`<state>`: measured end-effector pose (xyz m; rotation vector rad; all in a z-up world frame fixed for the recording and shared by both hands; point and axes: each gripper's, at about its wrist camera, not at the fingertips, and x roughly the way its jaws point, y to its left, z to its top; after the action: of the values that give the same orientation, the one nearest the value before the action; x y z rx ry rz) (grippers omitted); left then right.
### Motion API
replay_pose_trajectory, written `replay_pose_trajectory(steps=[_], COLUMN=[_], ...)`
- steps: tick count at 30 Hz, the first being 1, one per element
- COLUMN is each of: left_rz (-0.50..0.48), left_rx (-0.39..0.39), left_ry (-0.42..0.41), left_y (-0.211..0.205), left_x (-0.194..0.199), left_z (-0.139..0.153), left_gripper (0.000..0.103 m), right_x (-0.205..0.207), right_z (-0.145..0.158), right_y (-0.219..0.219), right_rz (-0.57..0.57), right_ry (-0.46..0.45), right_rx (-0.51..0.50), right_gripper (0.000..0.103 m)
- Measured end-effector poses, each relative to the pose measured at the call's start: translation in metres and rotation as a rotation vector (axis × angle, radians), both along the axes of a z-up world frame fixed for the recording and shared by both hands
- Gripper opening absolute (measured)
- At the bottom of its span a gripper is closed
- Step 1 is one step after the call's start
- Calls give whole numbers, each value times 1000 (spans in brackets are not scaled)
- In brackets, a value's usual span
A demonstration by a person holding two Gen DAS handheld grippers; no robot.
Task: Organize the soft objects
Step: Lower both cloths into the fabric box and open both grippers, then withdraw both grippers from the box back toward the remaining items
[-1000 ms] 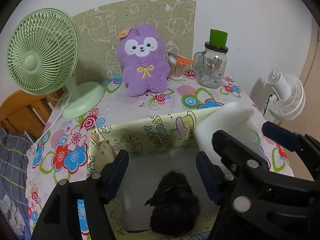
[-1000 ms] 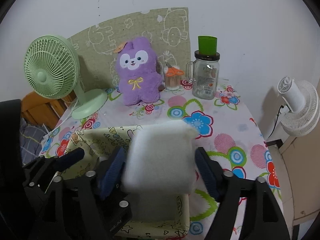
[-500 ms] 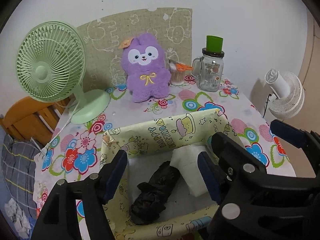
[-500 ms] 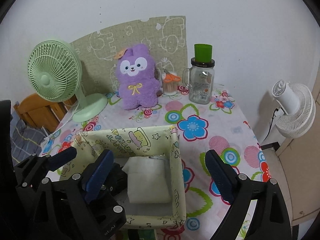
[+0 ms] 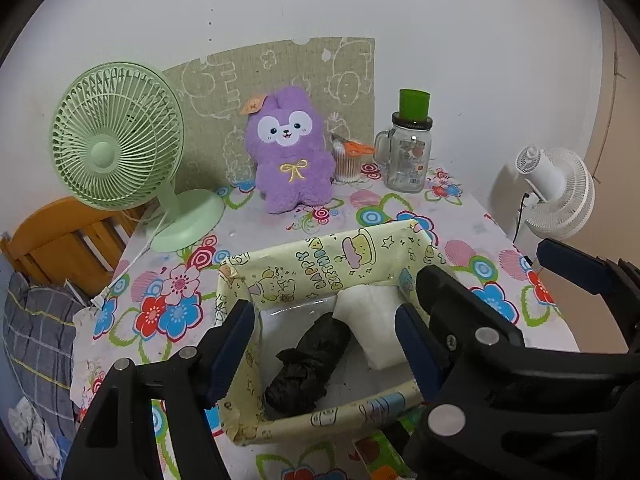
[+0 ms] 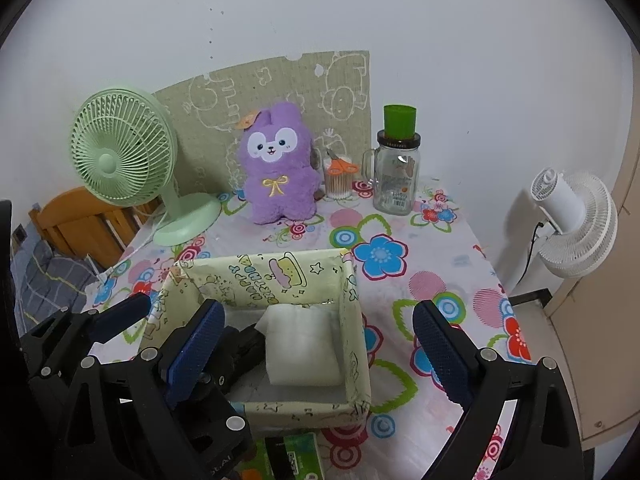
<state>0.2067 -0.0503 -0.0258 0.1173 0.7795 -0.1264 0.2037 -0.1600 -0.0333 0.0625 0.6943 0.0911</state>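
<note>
Next: fluffy purple plush rabbit (image 6: 278, 168) – light, squashy, grip mid-body | left gripper (image 5: 324, 348) and right gripper (image 6: 316, 352) spread wide – empty

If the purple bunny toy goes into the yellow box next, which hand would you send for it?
Probably the left. Both grippers, left and right, hang open and empty over the box; the plush bunny sits slightly left of it.

White folded cloth (image 6: 301, 344) lay flat beside a crumpled black fabric bundle (image 5: 310, 364), touching, inside the open yellow cartoon-print box (image 6: 352, 320).
</note>
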Motion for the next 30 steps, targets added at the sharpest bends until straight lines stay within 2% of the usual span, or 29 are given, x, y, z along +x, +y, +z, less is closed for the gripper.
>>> replay_pose_trajectory(steps=[1, 4, 30], left_rz=[0, 3, -29], left_rx=[-1, 0, -37], left_ry=[-2, -11, -58], left_y=[0, 0, 2], left_x=[-2, -10, -61], left_z=[1, 5, 20], left_gripper=[75, 86, 91], right_x=[-2, -9, -63], right_z=[1, 5, 25], right_y=[0, 0, 6], right_rz=[0, -5, -1], right_ry=[-2, -8, -83], right_rx=[-3, -9, -62], right_gripper=[97, 97, 97])
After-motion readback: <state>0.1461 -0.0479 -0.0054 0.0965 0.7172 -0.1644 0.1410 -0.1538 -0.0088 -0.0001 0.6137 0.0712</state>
